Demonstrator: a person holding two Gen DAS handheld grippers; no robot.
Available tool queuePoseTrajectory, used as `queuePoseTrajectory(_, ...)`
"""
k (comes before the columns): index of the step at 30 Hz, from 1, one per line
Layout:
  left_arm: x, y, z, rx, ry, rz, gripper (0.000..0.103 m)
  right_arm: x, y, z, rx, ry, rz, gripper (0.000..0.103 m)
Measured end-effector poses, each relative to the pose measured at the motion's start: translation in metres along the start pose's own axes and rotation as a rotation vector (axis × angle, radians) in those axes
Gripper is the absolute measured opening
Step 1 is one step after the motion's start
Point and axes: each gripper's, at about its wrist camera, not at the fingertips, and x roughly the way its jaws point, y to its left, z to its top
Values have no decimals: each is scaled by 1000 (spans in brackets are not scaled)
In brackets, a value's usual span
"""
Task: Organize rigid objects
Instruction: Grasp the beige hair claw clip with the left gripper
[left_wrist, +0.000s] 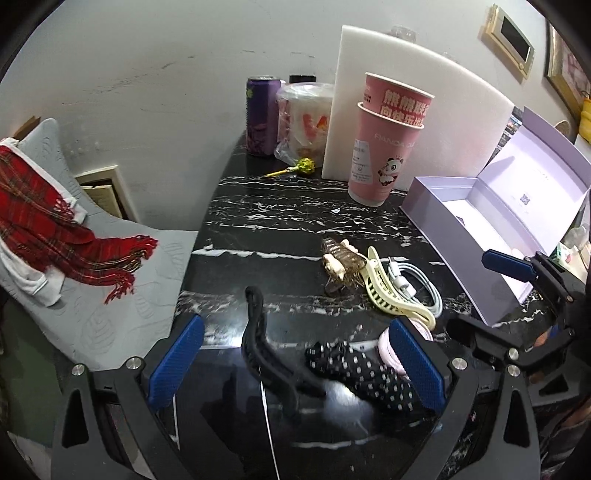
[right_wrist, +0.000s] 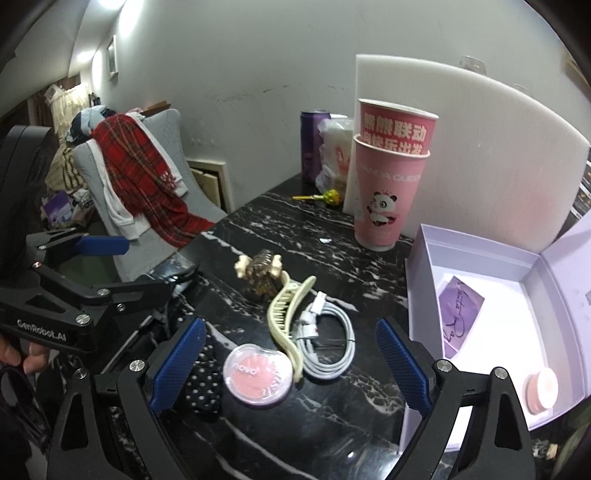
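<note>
Left hand-held gripper (left_wrist: 295, 363) stands released over the near bench (left_wrist: 280, 221), a black hair claw (left_wrist: 264, 347) and polka-dot hair piece (left_wrist: 364, 373) lying untouched between its fingers. Right of these lie a cream hair claw (right_wrist: 286, 317) and coiled white cable (right_wrist: 328, 343). Right hand-held gripper (right_wrist: 291, 369) is narrowing slightly, unclenched, around a pink blush compact (right_wrist: 256, 373). Far right sits the open lilac box (right_wrist: 480, 254).

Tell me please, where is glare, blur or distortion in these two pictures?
Left wrist view: the black hair claw is smeared by blur; the white board bows from fisheye distortion. Right wrist view: the lilac box interior glares white, overexposed; the blush compact stays sharp.
</note>
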Motion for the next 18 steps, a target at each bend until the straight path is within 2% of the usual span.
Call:
queuePoseTrajectory(12,46,-6,29,62,39,-52,102,20,-17,-3,30,35,-23,95)
queuePoseTrajectory(13,51,-8,30,69,43,-55,101,21,-18,-4,32,38,-23,95)
queuePoseTrajectory(15,59,-12,33,88,51,-61,93,23,-18,-4,33,45,-24,95)
queuePoseTrajectory(18,68,-15,35,95,63,-98,89,25,-19,-5,32,50,-27,95)
